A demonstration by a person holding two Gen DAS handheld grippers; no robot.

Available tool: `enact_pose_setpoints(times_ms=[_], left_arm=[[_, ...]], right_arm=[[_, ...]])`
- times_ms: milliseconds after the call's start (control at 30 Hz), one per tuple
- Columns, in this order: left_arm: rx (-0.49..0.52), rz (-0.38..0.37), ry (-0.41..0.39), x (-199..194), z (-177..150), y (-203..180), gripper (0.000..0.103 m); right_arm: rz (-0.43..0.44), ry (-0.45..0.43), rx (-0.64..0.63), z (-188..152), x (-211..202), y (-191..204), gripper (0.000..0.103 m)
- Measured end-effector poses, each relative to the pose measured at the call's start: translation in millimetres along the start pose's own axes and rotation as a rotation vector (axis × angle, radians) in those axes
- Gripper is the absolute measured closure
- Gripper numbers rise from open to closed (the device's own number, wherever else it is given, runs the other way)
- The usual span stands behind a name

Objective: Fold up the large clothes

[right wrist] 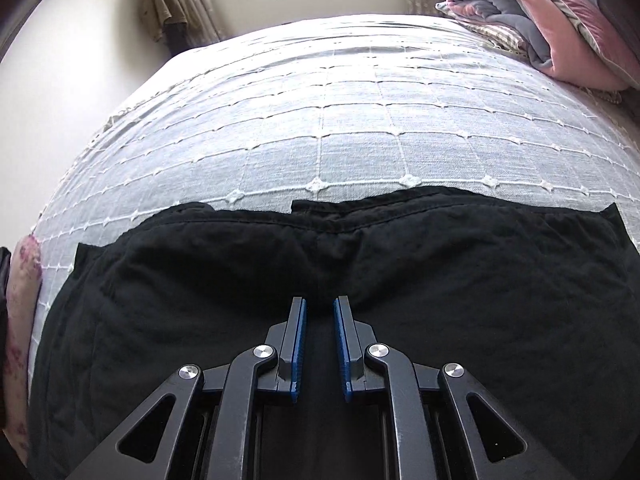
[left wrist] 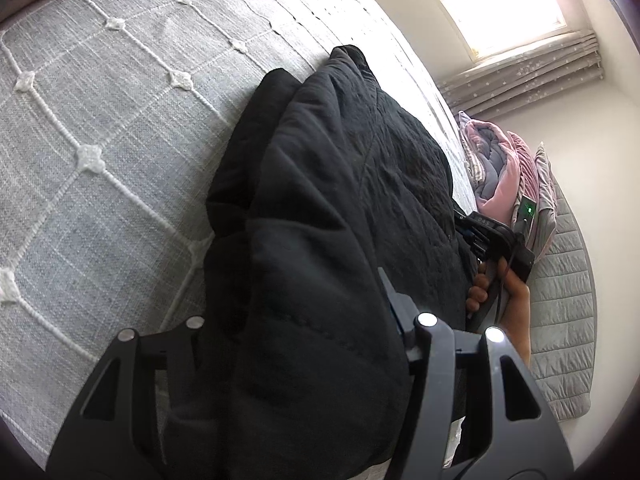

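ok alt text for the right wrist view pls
The right hand-held gripper, its blue pads a narrow gap apart and gripping nothing, points down at a black garment spread on a grey bedspread. Pink and grey bedding sits at the bed's far right corner.

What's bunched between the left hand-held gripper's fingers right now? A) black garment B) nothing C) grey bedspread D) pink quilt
A: in the left wrist view a thick fold of the black garment fills the gap of the left hand-held gripper; the pink quilt lies far off on the grey bedspread.

Garment [right wrist: 400, 280] on bed [right wrist: 320, 120].
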State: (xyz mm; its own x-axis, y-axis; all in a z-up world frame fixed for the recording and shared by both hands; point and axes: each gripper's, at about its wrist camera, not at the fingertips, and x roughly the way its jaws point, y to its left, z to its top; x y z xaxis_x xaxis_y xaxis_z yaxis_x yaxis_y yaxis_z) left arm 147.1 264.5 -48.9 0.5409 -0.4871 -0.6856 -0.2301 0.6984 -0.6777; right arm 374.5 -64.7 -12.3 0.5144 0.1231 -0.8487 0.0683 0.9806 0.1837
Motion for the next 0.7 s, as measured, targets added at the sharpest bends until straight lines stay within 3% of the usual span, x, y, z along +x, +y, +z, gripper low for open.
enact_pose_setpoints(times_ms=[133,367,533,700], left_arm=[[0.025,0.000,-0.011,-3.6,-1.2,-0.8,0.051],[0.109,-0.010,-0.093,-19.5,-7.2,-22.7,0.063],[0.141,-0.026,-0.143,-26.2,-14.1,-31.8,0.066],[0.178,-0.019,-0.168,-30.4,-18.7,-35.1,0.069]], right_arm=[[0.056,0.004,-0.051,-21.9,-29.6,5.2,0.086],[0.127,0.012,-0.171,-112.2,-93.6,16.0,0.086],[0.114,0.010,-0.216,-164.1,-124.3,23.6,0.086],[0.127,-0.018,-0.205,-187.2,-142.0,12.6,0.086]])
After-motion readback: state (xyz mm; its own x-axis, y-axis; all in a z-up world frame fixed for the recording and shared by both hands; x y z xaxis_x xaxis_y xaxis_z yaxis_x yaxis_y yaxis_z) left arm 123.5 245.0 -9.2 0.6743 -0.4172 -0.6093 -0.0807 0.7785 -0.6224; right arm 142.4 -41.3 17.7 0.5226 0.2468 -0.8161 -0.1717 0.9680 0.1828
